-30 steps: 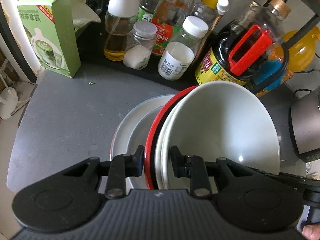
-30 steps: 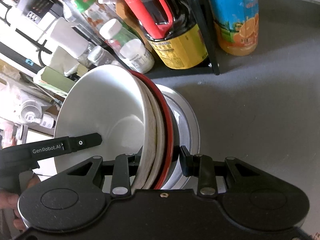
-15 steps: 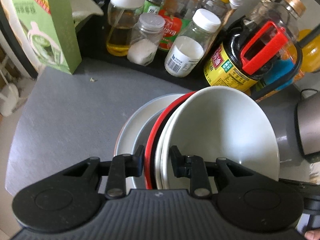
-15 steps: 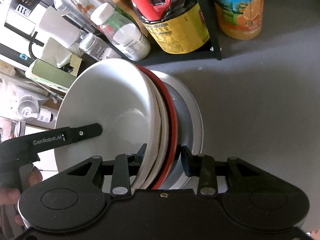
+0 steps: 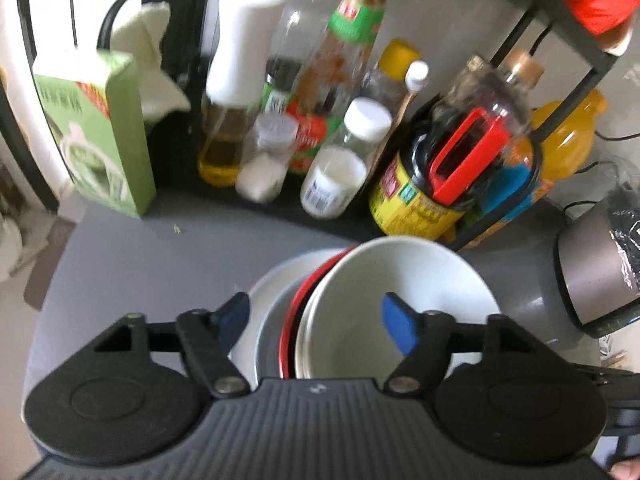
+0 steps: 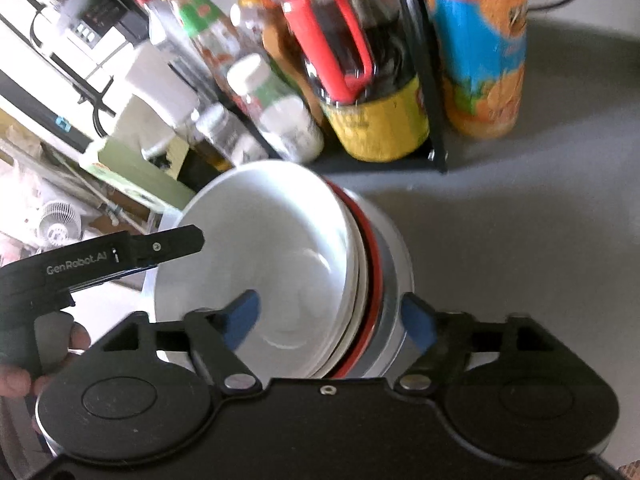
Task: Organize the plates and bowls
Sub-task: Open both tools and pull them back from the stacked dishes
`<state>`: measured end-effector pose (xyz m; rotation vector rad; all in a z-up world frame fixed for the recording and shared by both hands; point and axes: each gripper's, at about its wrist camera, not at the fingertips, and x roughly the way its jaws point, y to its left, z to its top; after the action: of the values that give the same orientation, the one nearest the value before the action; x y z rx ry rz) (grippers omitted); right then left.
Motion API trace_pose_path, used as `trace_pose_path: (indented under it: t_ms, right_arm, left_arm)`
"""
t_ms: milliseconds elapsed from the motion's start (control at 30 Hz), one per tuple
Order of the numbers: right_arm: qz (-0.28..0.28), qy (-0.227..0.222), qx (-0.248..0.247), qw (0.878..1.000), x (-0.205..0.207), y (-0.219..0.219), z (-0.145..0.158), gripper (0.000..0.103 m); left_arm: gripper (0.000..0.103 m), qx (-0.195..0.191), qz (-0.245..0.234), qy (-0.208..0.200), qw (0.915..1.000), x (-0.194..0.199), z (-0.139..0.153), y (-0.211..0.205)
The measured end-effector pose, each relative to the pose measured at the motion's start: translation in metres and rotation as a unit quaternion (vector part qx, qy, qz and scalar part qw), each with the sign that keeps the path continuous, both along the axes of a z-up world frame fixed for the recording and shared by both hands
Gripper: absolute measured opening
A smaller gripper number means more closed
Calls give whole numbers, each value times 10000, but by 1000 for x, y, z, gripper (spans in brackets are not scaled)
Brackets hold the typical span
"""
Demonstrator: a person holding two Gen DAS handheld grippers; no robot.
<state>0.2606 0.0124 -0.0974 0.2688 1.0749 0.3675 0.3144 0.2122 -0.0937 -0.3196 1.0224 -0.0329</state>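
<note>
Left gripper and right gripper: jaws opening, pads clear of the stacked bowls and plates between them. Stack sits on grey countertop, near condiment rack.

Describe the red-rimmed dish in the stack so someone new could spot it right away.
On the grey countertop, in front of the black condiment rack, stands one stack of dishes. The red-rimmed dish sits mid-stack, under the white bowls and above the silver metal plate. Its red edge is the stack's only colour.
</note>
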Motion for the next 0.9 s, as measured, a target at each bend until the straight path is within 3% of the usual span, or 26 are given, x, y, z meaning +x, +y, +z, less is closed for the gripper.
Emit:
trace_pose_path:
  t_ms: [167,533,767,900]
  right_arm:
    - [-248,-288,48,9993,-22,-14,12,88]
    - [-621,-817,-25,9947,-85,-68,38,103]
    - [-633,-1088,-99,9920,-138,-115,66,103]
    - [-690,-1256,-133,9896,-165,-136,76,103]
  left_arm:
    - [84,286,58,-335,9990,-12,16,-5]
    - [92,331,104,-564,9978,-66,43,-32]
    - [93,342,-25,-693,9970,-110,70,-67]
    - [95,562,-144,-727,9957,-133,89,-93]
